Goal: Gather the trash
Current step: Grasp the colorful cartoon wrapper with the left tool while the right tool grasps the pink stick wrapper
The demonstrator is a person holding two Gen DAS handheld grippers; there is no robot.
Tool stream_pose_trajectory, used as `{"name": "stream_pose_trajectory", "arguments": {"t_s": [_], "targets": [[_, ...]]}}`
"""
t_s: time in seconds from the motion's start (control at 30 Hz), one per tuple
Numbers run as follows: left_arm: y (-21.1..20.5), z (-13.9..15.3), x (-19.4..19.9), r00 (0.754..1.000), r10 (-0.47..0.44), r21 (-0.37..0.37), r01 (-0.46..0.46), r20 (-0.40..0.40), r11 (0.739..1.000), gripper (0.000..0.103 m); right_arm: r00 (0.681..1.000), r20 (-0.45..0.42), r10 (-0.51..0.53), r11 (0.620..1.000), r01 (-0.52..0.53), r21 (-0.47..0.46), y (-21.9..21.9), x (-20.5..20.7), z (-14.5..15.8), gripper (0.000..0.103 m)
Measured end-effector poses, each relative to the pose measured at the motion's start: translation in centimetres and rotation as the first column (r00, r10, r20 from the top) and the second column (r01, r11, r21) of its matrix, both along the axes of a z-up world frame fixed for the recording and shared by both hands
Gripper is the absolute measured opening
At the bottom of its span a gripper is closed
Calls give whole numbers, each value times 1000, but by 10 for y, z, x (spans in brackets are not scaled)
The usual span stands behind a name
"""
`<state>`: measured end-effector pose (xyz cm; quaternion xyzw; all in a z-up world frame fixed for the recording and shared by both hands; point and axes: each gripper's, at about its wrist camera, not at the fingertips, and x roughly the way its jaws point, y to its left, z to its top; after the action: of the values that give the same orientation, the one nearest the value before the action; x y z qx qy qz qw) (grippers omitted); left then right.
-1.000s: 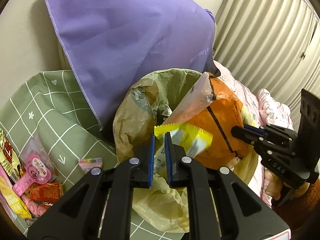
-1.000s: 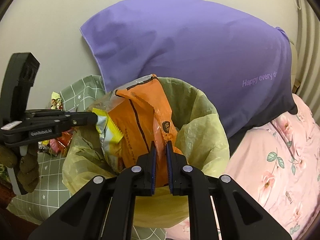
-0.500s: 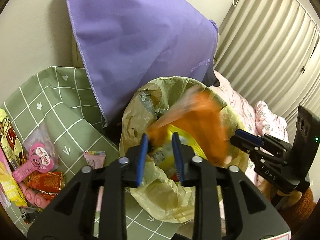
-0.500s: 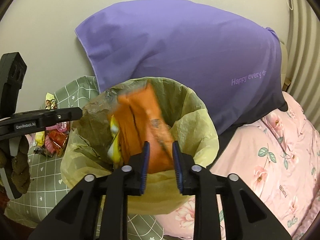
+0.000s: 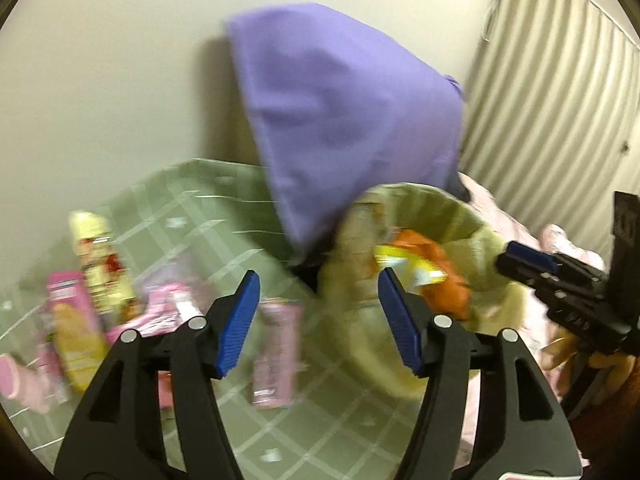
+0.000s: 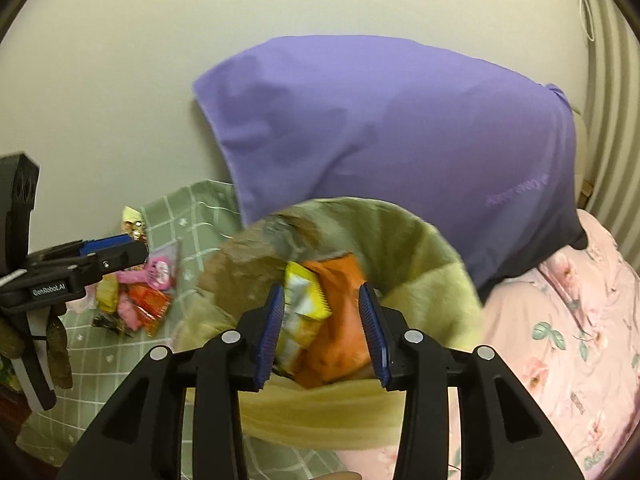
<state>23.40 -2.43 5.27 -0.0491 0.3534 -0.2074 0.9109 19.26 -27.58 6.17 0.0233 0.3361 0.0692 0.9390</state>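
Between the blue pads of the right gripper [image 6: 322,332]: nothing pinched. Jaws have just been opening, now wide apart; the orange wrapper [image 6: 340,332] and yellow wrapper [image 6: 302,304] show through the gap but lie down in the bin bag [image 6: 436,280], clear of both pads. Left gripper [image 5: 320,320] same story: jaws have just been opening, pads apart, only green checked cloth [image 5: 224,216] and a pink packet [image 5: 276,352] visible past them, not touched.

Both wrappers look dropped, so the step in hand is clearing off and going for the next pick, my read. To do it well: keep jaws wide while moving, don't snag the bag's floppy rim, swing the left one toward the pile on the cloth. Take one piece at a time, pinch by a flat edge, lift before travelling.

Trash still out: pile of crinkly snack packets [image 6: 136,300] on the cloth left of the bag, pink, yellow and red, some overlapping. Left view is motion-blurred, so no exact count. Thin film, likely to slip or drag a neighbour. Bag is yellow-green, mouth open, just in front of the purple pillow [image 6: 392,136].
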Motion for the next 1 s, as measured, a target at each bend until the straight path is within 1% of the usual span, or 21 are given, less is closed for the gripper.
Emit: {"name": "stream_pose_trajectory", "arguments": {"t_s": [0.1, 0.2, 0.23, 0.33, 0.4, 0.43, 0.5, 0.53, 0.63, 0.67, 0.77, 0.83, 0.87, 0.9, 1.0], "targets": [[39, -9, -5, 996, 89, 11, -89, -2, 996, 59, 999, 6, 38, 998, -38, 57, 20, 2, -1, 37], [89, -19, -13, 981, 194, 11, -193, -19, 981, 59, 995, 8, 100, 990, -100, 96, 47, 3, -3, 38], [112, -23, -16, 968, 250, 19, -250, -15, 968, 59, 992, 7, 125, 988, -125, 96, 58, 3, -3, 38], [156, -31, -22, 940, 341, 16, -341, -26, 940, 58, 979, -13, 204, 976, -202, 87, 95, 5, -10, 38], [187, -39, -23, 923, 379, -9, -380, -61, 925, 59, 971, -39, 236, 969, -232, 90, 117, 6, -19, 38], [196, -41, -23, 920, 384, -18, -386, -74, 922, 59, 968, -51, 247, 966, -241, 98, 125, 7, -24, 38], [213, -49, -19, 920, 378, -20, -382, -107, 924, 58, 959, -94, 267, 959, -255, 122, 143, 9, -40, 38], [217, -53, -16, 922, 368, -5, -371, -121, 928, 59, 955, -114, 275, 957, -260, 131, 149, 10, -47, 38], [218, -63, 2, 944, 291, 67, -284, -157, 956, 58, 951, -166, 259, 960, -234, 155, 165, 13, -68, 38], [216, -67, 10, 952, 261, 103, -247, -161, 964, 58, 954, -177, 242, 963, -215, 160, 168, 13, -74, 38], [212, -75, 30, 965, 197, 178, -166, -175, 970, 59, 961, -190, 201, 973, -173, 155, 175, 14, -85, 38], [210, -81, 45, 963, 183, 218, -138, -199, 966, 59, 961, -205, 184, 976, -154, 151, 176, 15, -93, 38], [212, -86, 53, 959, 180, 229, -128, -219, 965, 58, 960, -215, 179, 977, -147, 154, 177, 15, -97, 38], [215, -89, 59, 956, 177, 223, -125, -233, 967, 58, 960, -220, 171, 978, -139, 155, 177, 15, -100, 38], [221, -99, 74, 946, 143, 172, -95, -291, 981, 58, 965, -224, 134, 984, -102, 147, 173, 14, -105, 38]]}}
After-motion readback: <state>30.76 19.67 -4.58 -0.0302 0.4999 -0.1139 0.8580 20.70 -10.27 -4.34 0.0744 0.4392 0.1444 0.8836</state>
